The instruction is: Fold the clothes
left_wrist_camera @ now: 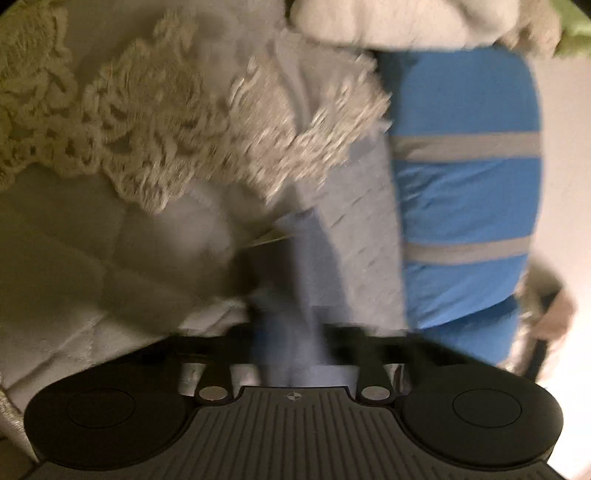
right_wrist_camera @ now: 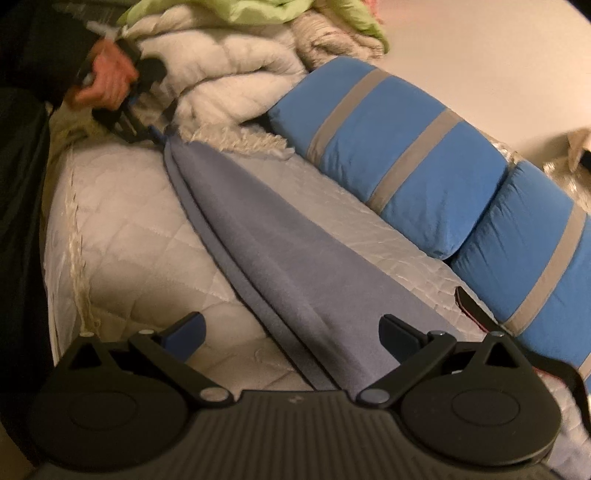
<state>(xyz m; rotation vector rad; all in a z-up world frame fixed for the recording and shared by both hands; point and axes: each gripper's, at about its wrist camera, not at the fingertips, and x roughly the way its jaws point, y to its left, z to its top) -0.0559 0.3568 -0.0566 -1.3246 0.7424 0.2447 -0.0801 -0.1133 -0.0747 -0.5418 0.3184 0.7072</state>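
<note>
A grey-blue cloth (right_wrist_camera: 273,254) lies stretched in a long narrow fold across the quilted mattress (right_wrist_camera: 122,236). In the right wrist view, a hand (right_wrist_camera: 110,79) at the upper left holds my left gripper (right_wrist_camera: 157,134), which is shut on the cloth's far end. The left wrist view is blurred; there the cloth (left_wrist_camera: 314,258) runs up out of the closed left gripper (left_wrist_camera: 291,328). My right gripper (right_wrist_camera: 291,334) is open, its fingers spread wide, and the near end of the cloth passes between them, ungripped.
Two blue pillows with grey stripes (right_wrist_camera: 399,147) (left_wrist_camera: 465,184) line the mattress's far side. A cream fringed lace throw (left_wrist_camera: 155,129), a white comforter (right_wrist_camera: 229,66) and a green cloth (right_wrist_camera: 266,14) are piled behind the left gripper. A dark strap (right_wrist_camera: 476,310) lies by the nearer pillow.
</note>
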